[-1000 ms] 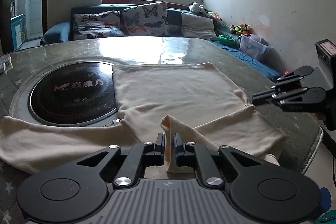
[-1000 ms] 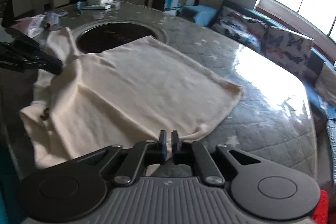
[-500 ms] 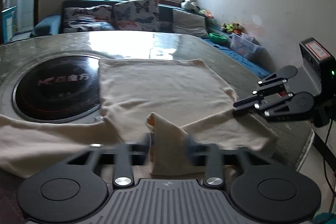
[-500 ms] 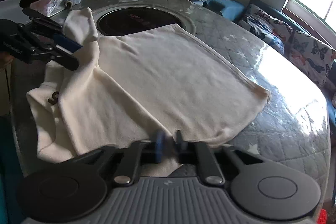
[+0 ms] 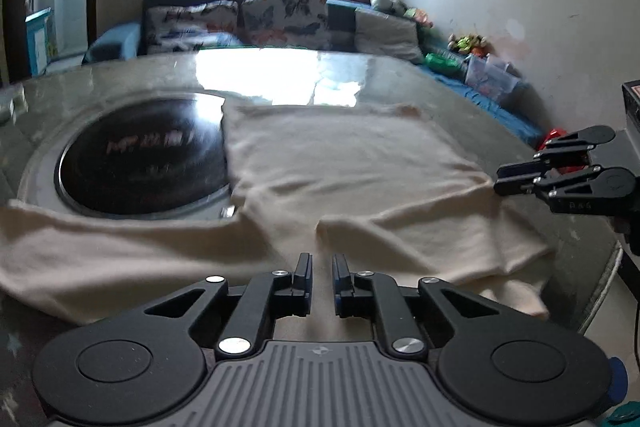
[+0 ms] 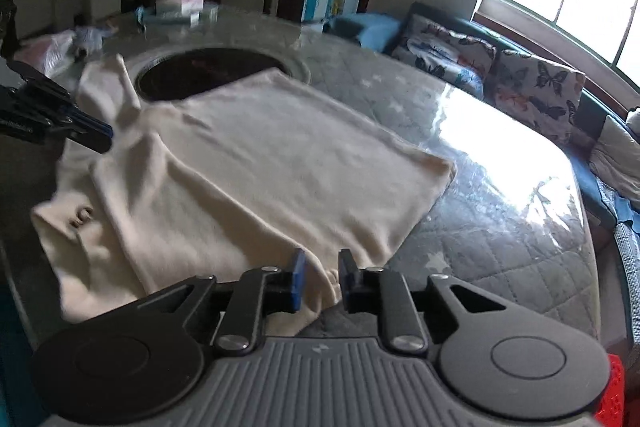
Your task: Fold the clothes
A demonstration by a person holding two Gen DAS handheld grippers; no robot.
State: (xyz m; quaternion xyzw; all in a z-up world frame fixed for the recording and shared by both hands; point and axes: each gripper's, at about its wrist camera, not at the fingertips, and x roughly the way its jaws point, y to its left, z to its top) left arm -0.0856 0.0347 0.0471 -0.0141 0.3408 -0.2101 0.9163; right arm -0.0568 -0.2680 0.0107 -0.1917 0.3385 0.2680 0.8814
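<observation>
Cream shirt (image 5: 344, 163) spread mid-frame on table (image 5: 404, 67), partly over dark round hob (image 5: 140, 163), left gripper (image 5: 321, 269) and right gripper (image 6: 321, 269) both spread, empty at lower centre; loose near edge likely sliding off.

One cream garment (image 5: 344, 171), one round table (image 5: 404, 75), two butterfly cushions (image 5: 286, 13), one induction hob (image 5: 140, 163)

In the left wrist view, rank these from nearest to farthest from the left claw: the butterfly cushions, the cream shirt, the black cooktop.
1. Cream shirt, directly ahead of the left claw.
2. Black cooktop, ahead to the left, set into the table.
3. Butterfly cushions, far back on the sofa under the window.
</observation>
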